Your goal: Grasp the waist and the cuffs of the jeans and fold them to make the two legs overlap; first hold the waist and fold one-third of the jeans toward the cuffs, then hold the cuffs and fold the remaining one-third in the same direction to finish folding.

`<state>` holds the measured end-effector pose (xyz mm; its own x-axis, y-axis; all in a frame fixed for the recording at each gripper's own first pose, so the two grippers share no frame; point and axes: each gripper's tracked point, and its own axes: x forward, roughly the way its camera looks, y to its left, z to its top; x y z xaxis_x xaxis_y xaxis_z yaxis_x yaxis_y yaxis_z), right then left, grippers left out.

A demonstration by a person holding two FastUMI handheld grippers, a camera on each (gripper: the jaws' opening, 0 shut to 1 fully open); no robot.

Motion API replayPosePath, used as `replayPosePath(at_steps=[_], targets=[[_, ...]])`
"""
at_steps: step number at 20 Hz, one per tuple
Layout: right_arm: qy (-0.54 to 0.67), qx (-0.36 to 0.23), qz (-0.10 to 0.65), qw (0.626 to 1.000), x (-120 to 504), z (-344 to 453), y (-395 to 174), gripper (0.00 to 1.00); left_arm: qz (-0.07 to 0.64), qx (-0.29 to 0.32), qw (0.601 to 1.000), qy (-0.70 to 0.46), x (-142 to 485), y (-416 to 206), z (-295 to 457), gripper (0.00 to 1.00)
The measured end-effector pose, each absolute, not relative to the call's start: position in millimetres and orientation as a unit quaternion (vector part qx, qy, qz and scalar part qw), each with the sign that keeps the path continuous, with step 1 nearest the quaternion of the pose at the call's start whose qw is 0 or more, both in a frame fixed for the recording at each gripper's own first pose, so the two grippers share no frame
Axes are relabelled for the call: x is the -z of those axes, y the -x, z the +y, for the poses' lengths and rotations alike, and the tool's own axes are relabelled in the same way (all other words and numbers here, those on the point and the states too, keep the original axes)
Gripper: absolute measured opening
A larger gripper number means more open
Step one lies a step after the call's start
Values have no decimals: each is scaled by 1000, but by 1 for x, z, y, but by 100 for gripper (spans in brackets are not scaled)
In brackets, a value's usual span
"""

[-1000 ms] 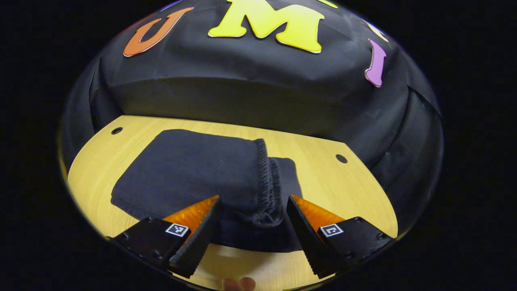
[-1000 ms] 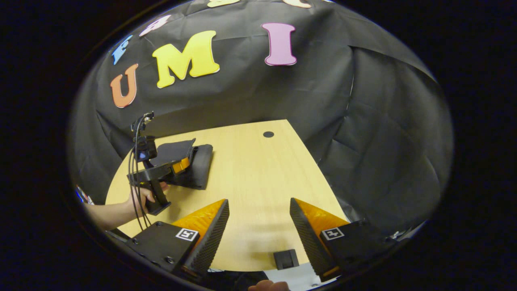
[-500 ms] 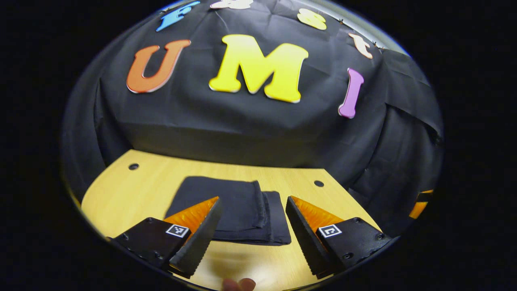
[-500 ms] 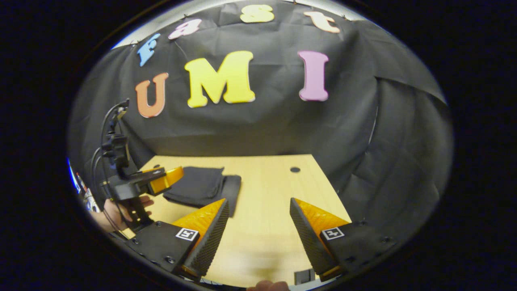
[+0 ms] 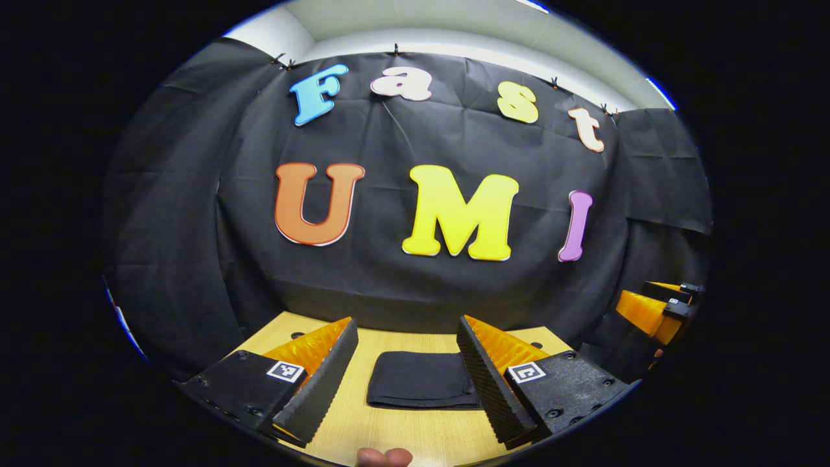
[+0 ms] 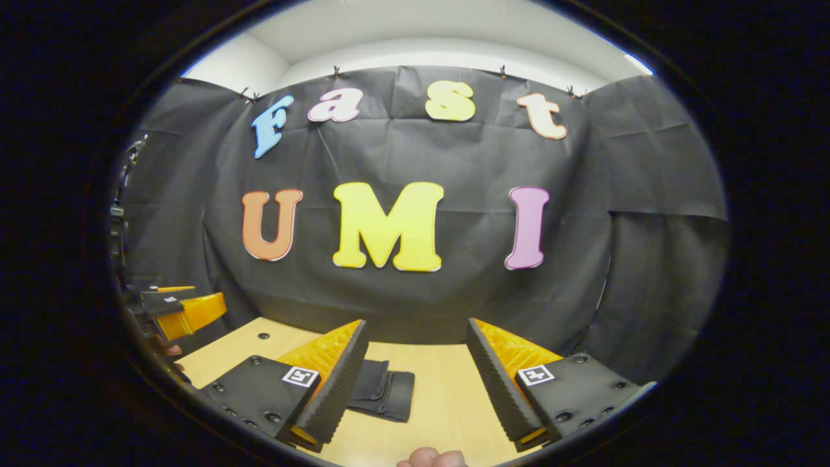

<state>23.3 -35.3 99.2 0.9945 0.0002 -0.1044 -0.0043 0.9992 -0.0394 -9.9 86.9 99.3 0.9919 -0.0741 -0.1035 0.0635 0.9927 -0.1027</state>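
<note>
- Dark, near-black cloth: the jeans [image 5: 420, 388] lie as a compact flat rectangle on the pale wood surface [image 5: 395, 438], judged already folded into thirds, so little or nothing of the task looks left to do.
- In the left gripper view the bundle sits ahead of the left tongs [image 5: 407, 370], framed in the gap between its two fingers but farther off and lower, touching neither.
- The bundle's long axis runs side to side across that view, with a layered edge at its right end.
- The left tongs are released: jaws spread wide, nothing between them.
- In the right gripper view the jeans [image 6: 382, 397] lie ahead and to the left of the right tongs [image 6: 416, 383], partly behind the left finger, with stacked fold edges facing the camera.
- The right tongs are also released, jaws wide apart and empty, with bare surface [image 6: 447, 402] ahead of the gap.
- By this judgement the left tongs are the nearer and squarer to the bundle; any tidying touch would fall to them, reaching forward and down.
- The other gripper appears at the edge of each view, cut off by the rim, so its jaws cannot be read from there.
- A fingertip of the holding hand [image 5: 384, 456] peeks in at the bottom.
- Waist and cuffs cannot be told apart within the folds.
</note>
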Motion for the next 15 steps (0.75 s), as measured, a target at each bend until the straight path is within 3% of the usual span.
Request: replayPosePath(at_steps=[2, 6, 15], targets=[[28, 26, 24, 999, -110, -39, -15, 95, 32, 39, 997, 54, -111, 27, 86, 98], [27, 38, -26, 999, -123, -29, -1, 92, 14, 50, 998, 46, -111, 41, 80, 100], [40, 14, -19, 999, -121, -1, 0, 92, 11, 70, 996, 53, -114, 50, 75, 98]])
